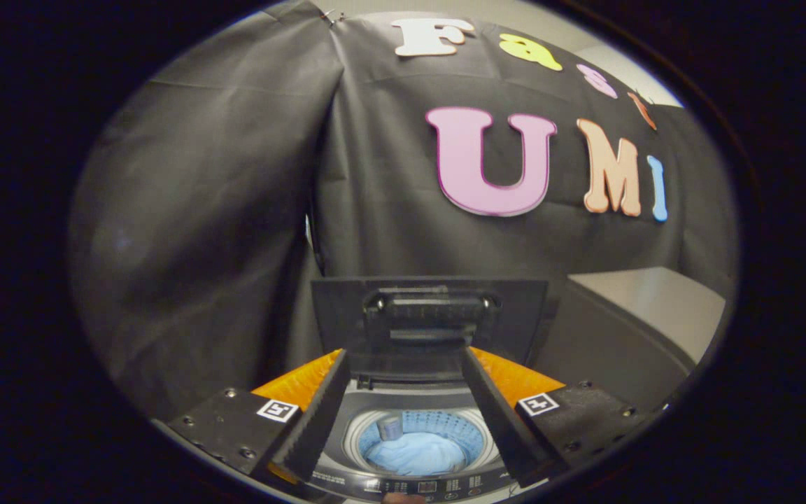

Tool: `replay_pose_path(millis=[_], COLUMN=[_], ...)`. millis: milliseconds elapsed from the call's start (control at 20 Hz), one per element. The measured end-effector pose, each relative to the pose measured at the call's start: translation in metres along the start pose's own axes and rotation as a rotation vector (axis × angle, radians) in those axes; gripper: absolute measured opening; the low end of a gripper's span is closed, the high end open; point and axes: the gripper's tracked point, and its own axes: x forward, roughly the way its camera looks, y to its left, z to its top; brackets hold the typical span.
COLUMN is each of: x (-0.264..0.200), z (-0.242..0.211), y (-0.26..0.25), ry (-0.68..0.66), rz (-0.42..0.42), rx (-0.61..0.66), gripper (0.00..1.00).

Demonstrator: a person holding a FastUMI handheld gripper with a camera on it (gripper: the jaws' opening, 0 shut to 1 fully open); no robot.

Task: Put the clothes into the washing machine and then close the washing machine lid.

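1. The hand-held gripper [406, 381] hangs above the grey top-loading washing machine [410, 483], fingers spread wide apart with nothing between them
2. Down in the round drum [422, 437], near and between the fingers, lies the pale blue cloth [417, 453], bunched at the bottom
3. The machine's dark lid [429, 315] stands upright at the far side, open, just beyond the fingertips
4. A grey box-shaped cabinet [641, 315] sits to the right of the machine
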Motion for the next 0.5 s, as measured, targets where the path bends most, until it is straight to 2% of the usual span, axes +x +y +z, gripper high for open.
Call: replay_pose_path(millis=[300,500], x=[-0.001,0.018], z=[0.089,0.123], y=[-0.002,-0.004], ry=[-0.168,-0.219], rz=[0.015,0.035], rx=[0.042,0.068], gripper=[0.98,0.98])
